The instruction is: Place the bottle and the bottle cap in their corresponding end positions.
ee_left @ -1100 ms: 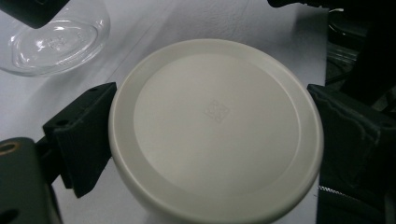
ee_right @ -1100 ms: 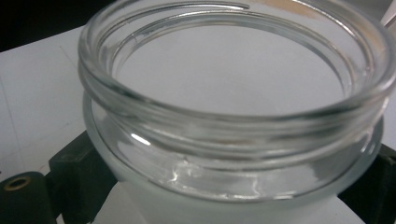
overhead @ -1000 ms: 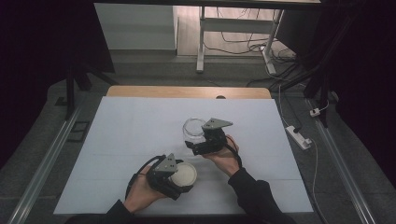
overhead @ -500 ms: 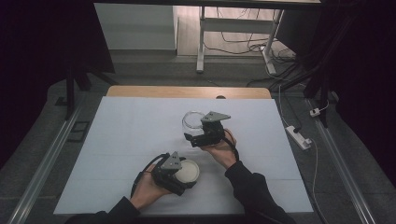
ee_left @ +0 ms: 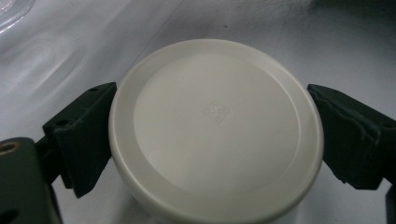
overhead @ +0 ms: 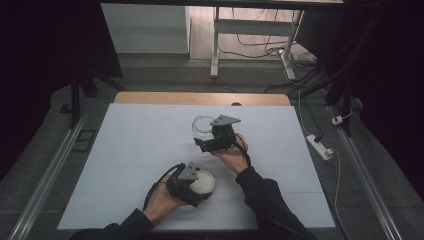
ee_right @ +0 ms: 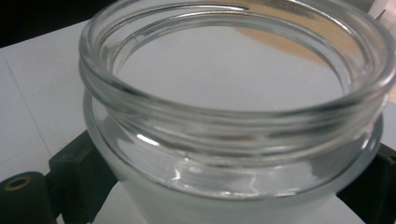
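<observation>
A round white lid (overhead: 205, 183) (ee_left: 215, 126) sits between the two black jaws of my left gripper (overhead: 201, 185) (ee_left: 215, 140), near the table's front edge. Both jaws press on its rim, flat top facing the camera. A clear glass jar (overhead: 202, 125) (ee_right: 233, 107) with a threaded open mouth and frosted body is held by my right gripper (overhead: 205, 141) (ee_right: 224, 196) at the table's middle. Its jaws clasp the jar's body below the neck. The jar looks empty.
A white sheet (overhead: 130, 150) covers the table, and a wooden strip (overhead: 200, 98) shows along the far edge. Metal rails (overhead: 50, 170) run down both sides. A white power strip (overhead: 320, 146) lies on the floor to the right.
My right gripper has carried the jar slightly away from the person and to the left. My left gripper with the lid has shifted a little to the right.
</observation>
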A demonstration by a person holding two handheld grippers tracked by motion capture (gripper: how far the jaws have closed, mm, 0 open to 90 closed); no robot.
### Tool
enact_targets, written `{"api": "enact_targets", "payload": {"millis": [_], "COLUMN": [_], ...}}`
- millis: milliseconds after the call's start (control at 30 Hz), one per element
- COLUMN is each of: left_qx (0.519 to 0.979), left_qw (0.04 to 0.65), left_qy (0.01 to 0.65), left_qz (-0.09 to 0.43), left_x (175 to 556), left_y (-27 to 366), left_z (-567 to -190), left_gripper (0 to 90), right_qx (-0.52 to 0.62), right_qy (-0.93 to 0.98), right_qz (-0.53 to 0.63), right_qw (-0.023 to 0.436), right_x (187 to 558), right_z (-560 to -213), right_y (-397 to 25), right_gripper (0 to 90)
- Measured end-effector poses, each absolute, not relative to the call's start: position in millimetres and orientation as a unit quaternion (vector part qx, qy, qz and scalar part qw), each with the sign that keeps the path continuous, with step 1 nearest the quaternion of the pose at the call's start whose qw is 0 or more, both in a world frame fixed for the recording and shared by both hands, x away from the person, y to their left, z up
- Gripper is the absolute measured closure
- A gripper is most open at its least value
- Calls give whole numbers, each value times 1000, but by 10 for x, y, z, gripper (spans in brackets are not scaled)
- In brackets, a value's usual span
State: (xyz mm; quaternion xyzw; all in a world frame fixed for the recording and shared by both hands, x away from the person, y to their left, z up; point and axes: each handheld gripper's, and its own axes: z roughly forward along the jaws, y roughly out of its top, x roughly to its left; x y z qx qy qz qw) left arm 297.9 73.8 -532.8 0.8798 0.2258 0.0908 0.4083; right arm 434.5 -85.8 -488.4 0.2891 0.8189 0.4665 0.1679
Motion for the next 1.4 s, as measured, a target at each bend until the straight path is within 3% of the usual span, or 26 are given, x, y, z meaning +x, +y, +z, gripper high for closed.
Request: {"api": "enact_targets", "payload": {"millis": [1400], "left_qx": [905], "left_qw": [347], "left_qy": [236], "left_qz": [72], "left_x": [3149], "left_y": [615], "left_z": [-5429], "left_gripper": [75], "right_qx": [292], "right_qy": [838], "right_qz": [429], "right_qw": [172], "right_x": [4554], "right_z": [-5155], "right_y": [-809], "right_gripper": [60]}}
